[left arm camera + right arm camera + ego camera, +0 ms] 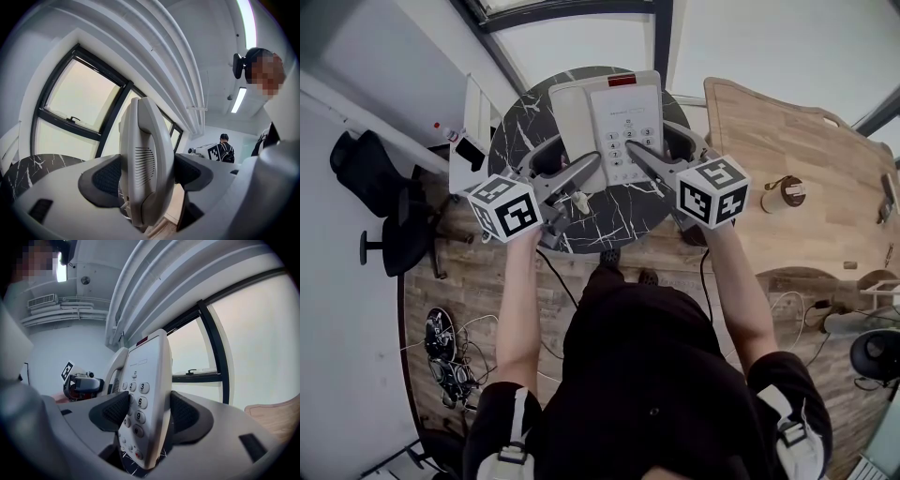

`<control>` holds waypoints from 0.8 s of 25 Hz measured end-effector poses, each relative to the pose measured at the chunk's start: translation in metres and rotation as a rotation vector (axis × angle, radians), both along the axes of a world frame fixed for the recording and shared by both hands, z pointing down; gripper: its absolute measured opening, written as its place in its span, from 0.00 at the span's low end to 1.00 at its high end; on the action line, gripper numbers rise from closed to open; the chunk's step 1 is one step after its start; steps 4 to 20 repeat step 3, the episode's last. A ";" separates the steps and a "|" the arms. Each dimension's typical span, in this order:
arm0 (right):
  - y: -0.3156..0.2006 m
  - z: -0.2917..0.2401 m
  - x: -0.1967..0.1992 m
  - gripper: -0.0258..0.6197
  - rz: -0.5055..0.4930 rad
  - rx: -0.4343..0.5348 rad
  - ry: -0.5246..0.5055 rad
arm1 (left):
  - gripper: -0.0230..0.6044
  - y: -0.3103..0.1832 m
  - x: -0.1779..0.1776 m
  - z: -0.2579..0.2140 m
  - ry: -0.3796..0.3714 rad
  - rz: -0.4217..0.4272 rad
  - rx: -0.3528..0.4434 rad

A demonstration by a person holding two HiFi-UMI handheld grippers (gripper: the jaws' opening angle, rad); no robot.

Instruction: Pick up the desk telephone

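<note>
The desk telephone [609, 117], pale grey with a red strip at its far end, sits between the two grippers and over the round black marble table [511, 141]. Whether its base rests on the tabletop or hangs just off it is hard to judge from above.

The left gripper [572, 155] is clamped on the phone's left side. In the left gripper view the handset [147, 159] stands on edge between the jaws, and both dark ribbed pads [107, 177] press against it.

The right gripper [659, 145] is clamped on the opposite side. Its pads [115, 411] bear on the keypad [138, 401] and on the phone's back, and the number keys run between the jaws. A patch of the marble shows just below the phone's lower edge in that view.

Both grippers reach away from the person, side by side, with the phone bridging the gap between their tips. Each carries its marker cube [506, 208] at the rear, near the person's hands.

Beyond the right gripper's outer side lies a light wooden desk [787, 141]. Past the left gripper's outer side stands a black office chair [370, 178]. Nearer the person on that side, a tangle of cables [450, 352] lies on the wooden floor. A dark-framed window [79, 108] fills the background ahead of the left gripper.
</note>
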State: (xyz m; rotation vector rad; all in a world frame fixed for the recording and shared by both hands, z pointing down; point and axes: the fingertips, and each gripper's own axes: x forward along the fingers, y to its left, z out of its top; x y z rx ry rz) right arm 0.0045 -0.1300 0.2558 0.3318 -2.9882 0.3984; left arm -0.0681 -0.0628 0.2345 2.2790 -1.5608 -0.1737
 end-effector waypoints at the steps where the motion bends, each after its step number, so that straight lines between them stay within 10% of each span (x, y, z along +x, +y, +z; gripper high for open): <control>1: 0.001 -0.001 0.000 0.51 0.000 0.000 -0.001 | 0.62 0.001 0.000 -0.001 0.001 0.000 0.000; 20: 0.001 -0.002 0.000 0.51 0.001 -0.001 -0.002 | 0.62 0.001 0.000 -0.002 0.003 -0.001 0.002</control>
